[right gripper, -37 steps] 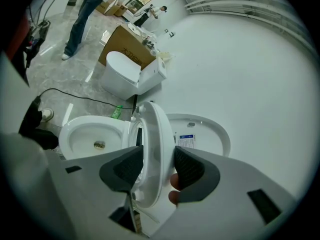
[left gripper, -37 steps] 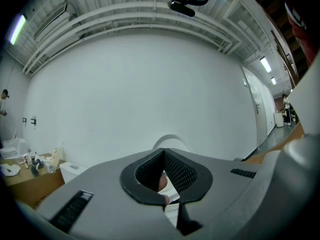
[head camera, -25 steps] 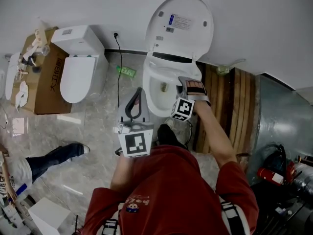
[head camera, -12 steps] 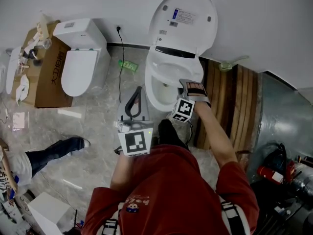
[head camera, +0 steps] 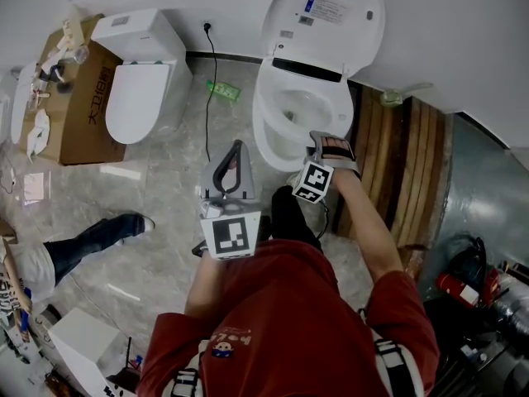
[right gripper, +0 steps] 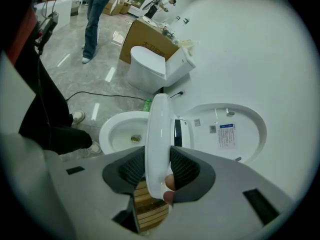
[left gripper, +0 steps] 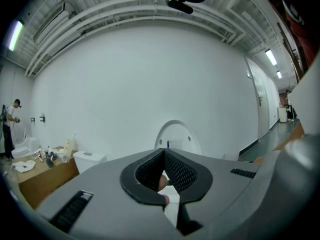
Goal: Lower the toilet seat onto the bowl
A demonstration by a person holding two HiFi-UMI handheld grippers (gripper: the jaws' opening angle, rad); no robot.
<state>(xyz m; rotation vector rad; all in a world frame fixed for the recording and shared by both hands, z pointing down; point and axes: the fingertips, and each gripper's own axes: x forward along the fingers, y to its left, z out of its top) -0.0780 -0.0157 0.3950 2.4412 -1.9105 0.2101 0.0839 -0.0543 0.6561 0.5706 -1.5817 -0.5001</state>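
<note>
Over the last second the right tongs (right gripper: pixel 158 170), clamped on the seat (right gripper: pixel 157 134) edge, have drawn toward the front of the bowl (head camera: pixel 264 135), upper centre of the head view. I judge the seat partway down, still tilted off the rim. The bowl shows only its drain. The left tongs (left gripper: pixel 163 154) are closed and empty.

Dark Chinese characters run down the side of a cardboard box (head camera: pixel 92 98) at the left of the head view, too small to read with certainty. A white sticker (head camera: pixel 329 8) with a blue heading sits inside the raised lid (head camera: pixel 364 35); its print is too fine to read. A small cartoon print (head camera: pixel 221 343) with unclear letters marks the red shirt (head camera: pixel 281 313). The left cube (head camera: pixel 231 236) and right cube (head camera: pixel 314 181) each show a black-and-white square code.
</note>
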